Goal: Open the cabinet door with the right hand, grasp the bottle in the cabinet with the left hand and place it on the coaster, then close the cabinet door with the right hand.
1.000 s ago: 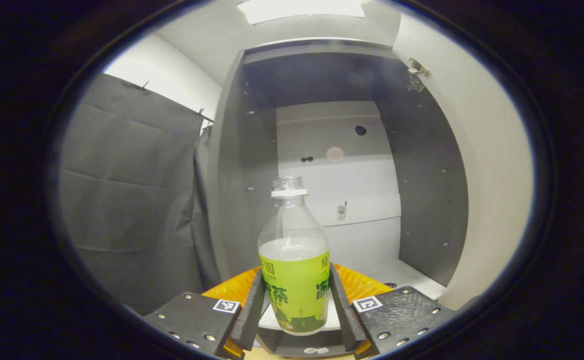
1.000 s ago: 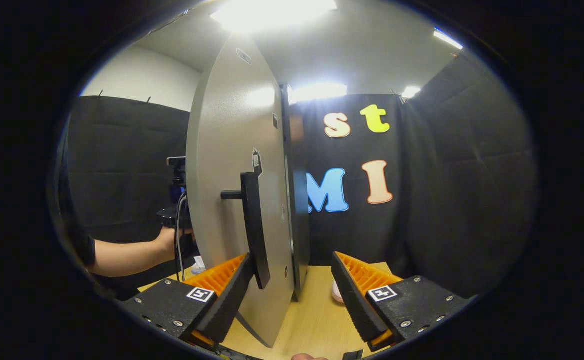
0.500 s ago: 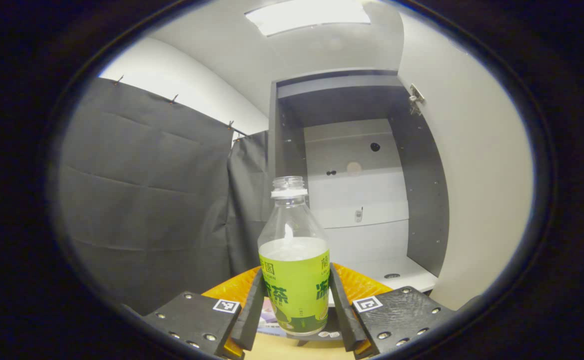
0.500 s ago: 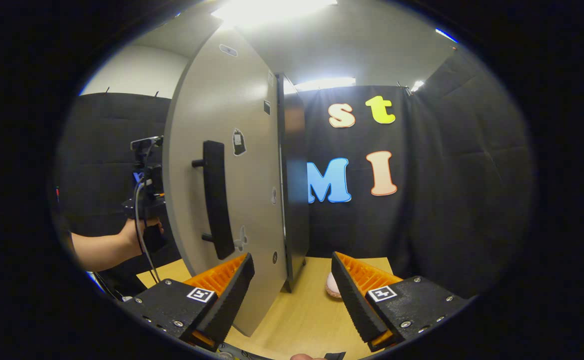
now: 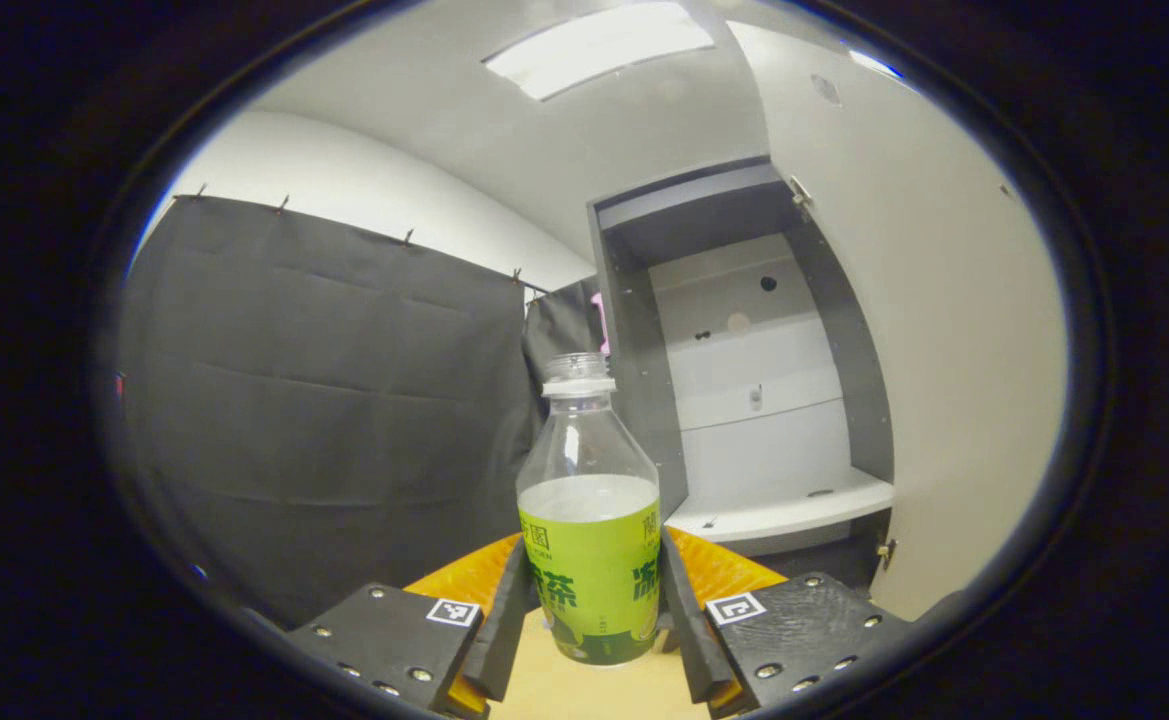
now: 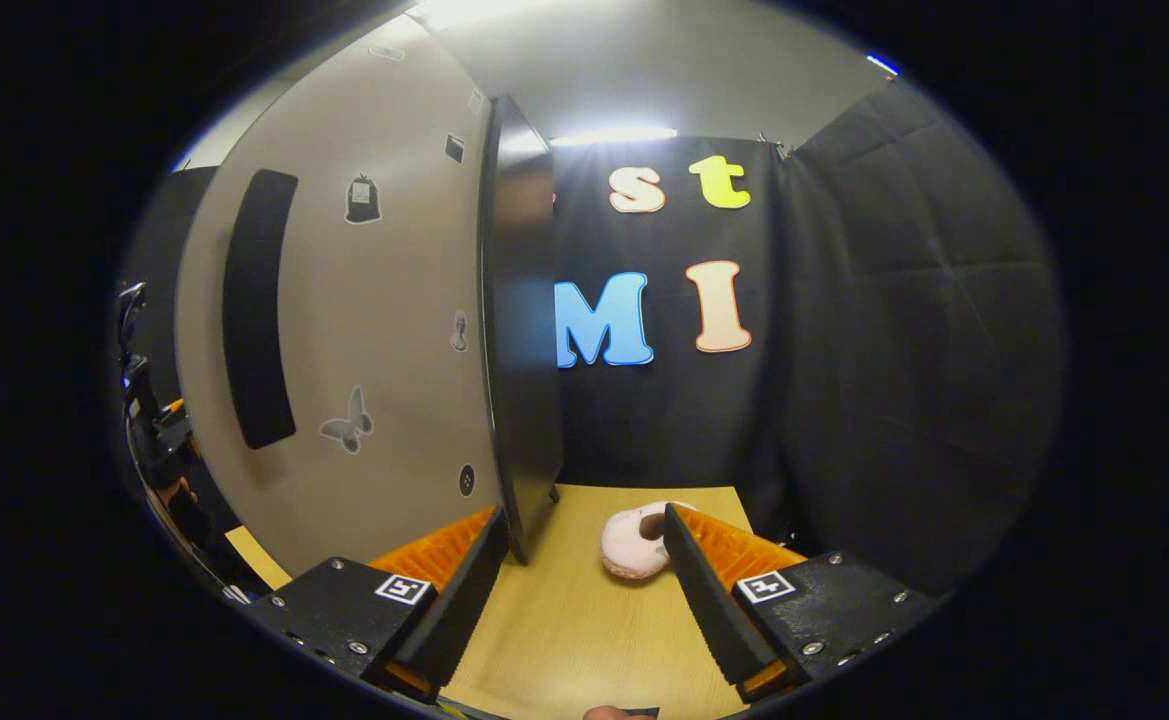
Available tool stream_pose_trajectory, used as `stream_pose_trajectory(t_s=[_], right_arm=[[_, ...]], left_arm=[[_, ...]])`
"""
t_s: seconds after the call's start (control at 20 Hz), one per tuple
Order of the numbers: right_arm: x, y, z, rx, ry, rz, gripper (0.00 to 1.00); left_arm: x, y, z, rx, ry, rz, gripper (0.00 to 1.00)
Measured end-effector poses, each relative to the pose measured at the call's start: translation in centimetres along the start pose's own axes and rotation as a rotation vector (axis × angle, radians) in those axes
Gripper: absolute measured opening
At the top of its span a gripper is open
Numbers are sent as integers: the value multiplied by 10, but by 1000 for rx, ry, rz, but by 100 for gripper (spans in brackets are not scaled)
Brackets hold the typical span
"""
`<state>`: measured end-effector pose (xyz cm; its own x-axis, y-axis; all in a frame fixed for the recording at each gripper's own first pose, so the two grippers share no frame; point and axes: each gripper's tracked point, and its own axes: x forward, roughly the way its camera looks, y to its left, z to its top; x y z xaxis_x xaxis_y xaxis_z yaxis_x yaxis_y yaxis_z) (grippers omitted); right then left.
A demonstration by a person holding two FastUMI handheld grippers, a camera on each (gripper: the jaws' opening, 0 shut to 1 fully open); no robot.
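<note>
In the left gripper view, a clear bottle (image 5: pixel 589 560) with a green label and no cap stands upright, and my left gripper (image 5: pixel 589 600) is shut on its labelled part. It is held just above the wooden table (image 5: pixel 584 692), outside the open cabinet (image 5: pixel 759 400). The cabinet door (image 6: pixel 364 330) stands open, with its black handle (image 6: pixel 256 310) toward me in the right gripper view. My right gripper (image 6: pixel 584 590) is open and holds nothing, low over the table and apart from the handle. A pale pink coaster (image 6: pixel 632 540) lies just beyond its right finger (image 6: pixel 709 600).
The cabinet's dark side panel (image 6: pixel 519 330) stands upright on the wooden table (image 6: pixel 574 640). The inner face of the open door (image 5: pixel 944 350) rises at the right of the left gripper view. The white cabinet shelf (image 5: pixel 779 505) is bare. Black cloth walls close in the booth.
My left gripper has drawn back out of the cabinet with the bottle in it. My right gripper has come off the door handle and swung right, bringing the coaster close.
</note>
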<state>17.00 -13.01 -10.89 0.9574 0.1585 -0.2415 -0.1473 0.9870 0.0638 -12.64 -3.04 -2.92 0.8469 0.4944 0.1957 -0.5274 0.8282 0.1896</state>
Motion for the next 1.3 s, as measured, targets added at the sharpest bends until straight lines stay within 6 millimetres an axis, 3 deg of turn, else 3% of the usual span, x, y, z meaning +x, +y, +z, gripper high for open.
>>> stream_pose_trajectory(t_s=[0.05, 0.15, 0.2, 0.45, 0.7, 0.85, 0.95, 1.0, 1.05, 1.1, 1.15, 1.2, 1.3], right_arm=[[6, 2, -4, 5, -4, -2, 95], [18, 2, -19, -8, 12, -18, 95], [24, 4, -31, -23, 32, -22, 95], [40, -5, -70, -119, 90, -60, 96], [46, -13, -116, -250, 171, -66, 96], [47, -10, -135, -271, 227, -58, 96], [46, -2, -135, -285, 234, -41, 96], [48, 1, -136, -290, 232, -32, 97], [49, 4, -135, -291, 232, -24, 96], [50, 7, -138, -292, 235, -18, 96], [51, 10, -138, -290, 239, -11, 96], [52, 11, -139, -288, 241, -7, 96], [51, 11, -142, -292, 249, -7, 96]], left_arm=[[-10, 3, -14, 4, 10, 2, 74], [-28, 14, -44, 24, 17, 30, 60], [-37, 15, -62, 18, 30, 36, 67], [-75, 12, -170, 30, 93, 49, 67], [-87, 2, -258, 6, 137, 58, 67], [-89, 10, -293, -30, 174, 102, 67], [-86, 12, -310, -46, 199, 111, 67], [-87, 10, -313, -49, 198, 111, 67], [-86, 9, -311, -48, 182, 109, 60], [-86, 9, -311, -48, 181, 105, 74], [-88, 10, -311, -55, 187, 101, 63], [-88, 10, -310, -64, 185, 98, 75], [-86, 11, -308, -65, 174, 94, 65]])
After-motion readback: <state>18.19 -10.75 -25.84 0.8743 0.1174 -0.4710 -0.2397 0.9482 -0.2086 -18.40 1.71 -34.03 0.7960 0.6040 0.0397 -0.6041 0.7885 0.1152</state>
